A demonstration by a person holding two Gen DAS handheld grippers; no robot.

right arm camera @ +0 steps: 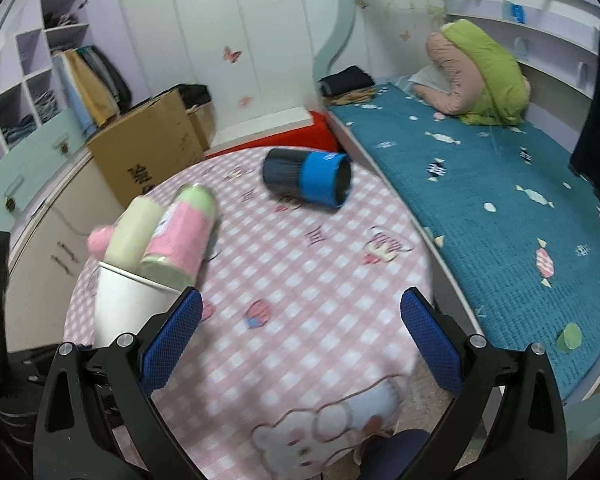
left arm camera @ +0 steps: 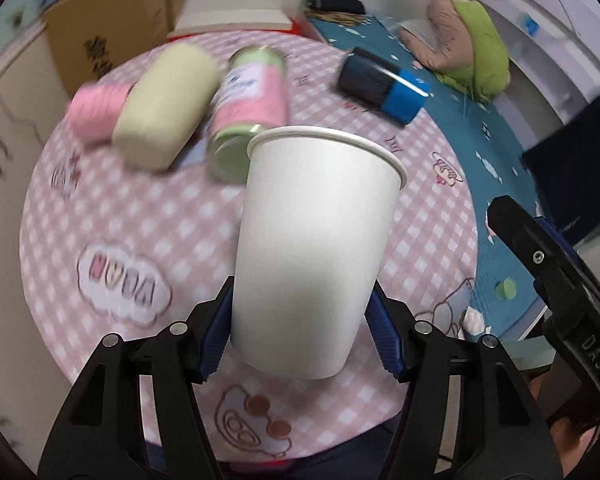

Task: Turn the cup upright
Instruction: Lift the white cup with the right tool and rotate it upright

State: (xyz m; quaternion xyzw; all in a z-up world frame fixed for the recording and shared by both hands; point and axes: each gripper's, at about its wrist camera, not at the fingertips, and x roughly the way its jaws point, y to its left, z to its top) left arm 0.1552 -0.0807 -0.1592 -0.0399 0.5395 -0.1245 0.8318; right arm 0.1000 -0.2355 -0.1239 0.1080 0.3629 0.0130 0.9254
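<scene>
Between the blue pads of your left gripper [left arm camera: 300,340] sits the white paper cup [left arm camera: 316,248], clamped low on its body near the base, with one finger pressed to each side. Its rolled rim points up and away from you, so the cup stands mouth-up, tilted slightly, and it appears to be held above the pink checked bench [left arm camera: 180,220] rather than resting on it, though the left wrist view does not settle that.

From your right wrist view the same cup [right arm camera: 128,304] shows at the lower left, rim uppermost, just beyond the left finger [right arm camera: 172,336] of your right gripper [right arm camera: 300,344]. That gripper's fingers are spread wide apart with nothing between them, hovering over the near edge of the bench [right arm camera: 300,264].

Behind the cup, three cylinders lie on their sides close together: a pink roll [left arm camera: 96,112], a pale cream roll [left arm camera: 164,108], and a pink-and-green can [left arm camera: 248,112] whose near end is partly hidden by the cup's rim. Well apart from these, toward the far right edge of the bench, a black and blue cup [left arm camera: 384,82] lies on its side; your right view shows its open mouth [right arm camera: 308,180] facing right.

Beyond the bench you have a bed with a teal cover [right arm camera: 500,208], a green and tan cushion [right arm camera: 476,76] on it, and a cardboard box [right arm camera: 148,148] to the left.
</scene>
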